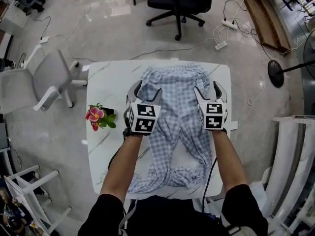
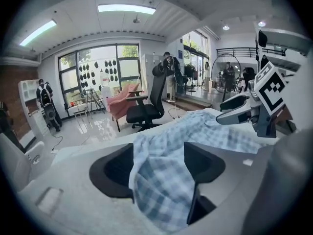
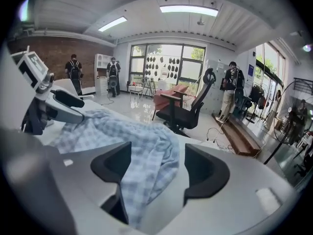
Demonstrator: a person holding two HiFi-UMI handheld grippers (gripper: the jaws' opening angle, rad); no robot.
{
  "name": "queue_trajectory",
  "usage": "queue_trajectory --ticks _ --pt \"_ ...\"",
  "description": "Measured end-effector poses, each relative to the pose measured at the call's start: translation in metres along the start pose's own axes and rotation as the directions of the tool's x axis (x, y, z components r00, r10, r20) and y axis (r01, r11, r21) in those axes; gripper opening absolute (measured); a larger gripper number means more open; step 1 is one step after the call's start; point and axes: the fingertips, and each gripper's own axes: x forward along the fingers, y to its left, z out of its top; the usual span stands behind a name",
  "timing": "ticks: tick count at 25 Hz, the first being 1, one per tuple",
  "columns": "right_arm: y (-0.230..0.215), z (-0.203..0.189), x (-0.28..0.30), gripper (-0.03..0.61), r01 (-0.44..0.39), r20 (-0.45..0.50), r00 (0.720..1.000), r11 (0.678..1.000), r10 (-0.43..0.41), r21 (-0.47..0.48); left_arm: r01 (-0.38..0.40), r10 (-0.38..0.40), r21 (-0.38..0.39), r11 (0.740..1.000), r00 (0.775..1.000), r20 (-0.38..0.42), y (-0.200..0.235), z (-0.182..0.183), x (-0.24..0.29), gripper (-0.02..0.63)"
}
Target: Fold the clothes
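Blue-and-white checked trousers [image 1: 174,114] lie spread on the white table [image 1: 103,77], waistband at the far edge and the legs running toward me. My left gripper [image 1: 146,91] hovers open over the garment's left side, and my right gripper [image 1: 207,90] hovers open over its right side. In the left gripper view the checked cloth [image 2: 161,180] shows between the wide jaws of the left gripper [image 2: 159,168], with no pad pressing on it. The right gripper view shows the same: the cloth [image 3: 142,165] runs between the spread jaws of the right gripper [image 3: 156,168], loose on the table.
A small pot of pink flowers [image 1: 98,117] stands at the table's left edge. A black office chair [image 1: 179,1] is beyond the far edge, a grey chair [image 1: 44,80] to the left. Cables and a power strip [image 1: 221,44] lie on the floor; a white rack [image 1: 295,156] stands right.
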Motion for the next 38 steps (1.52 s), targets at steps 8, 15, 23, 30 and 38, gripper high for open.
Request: queue_trajectory --ticks 8,15,23,30,38 --pt "0.071 -0.019 -0.074 0.299 -0.056 0.005 0.998 0.998 0.056 -0.035 0.036 -0.036 -0.014 0.999 0.999 0.010 -0.026 -0.035 -0.072 0.324" --pt "0.137 -0.050 -0.150 0.234 -0.096 -0.026 0.995 0.995 0.096 -0.011 0.146 -0.147 -0.029 0.989 0.989 -0.029 -0.058 -0.076 -0.151 0.293" --pt "0.220 -0.121 -0.225 0.181 -0.148 -0.111 0.981 0.985 0.158 0.093 0.285 -0.284 0.001 0.958 0.955 -0.082 -0.105 -0.154 -0.237 0.249" --pt "0.270 -0.163 -0.277 0.170 -0.126 -0.140 0.979 0.979 0.148 0.159 0.374 -0.362 0.062 0.925 0.921 -0.142 -0.125 -0.213 -0.304 0.244" --pt "0.268 -0.189 -0.315 0.151 0.013 -0.157 0.987 0.978 0.020 0.210 0.457 -0.430 0.158 0.876 0.886 -0.174 -0.144 -0.245 -0.360 0.232"
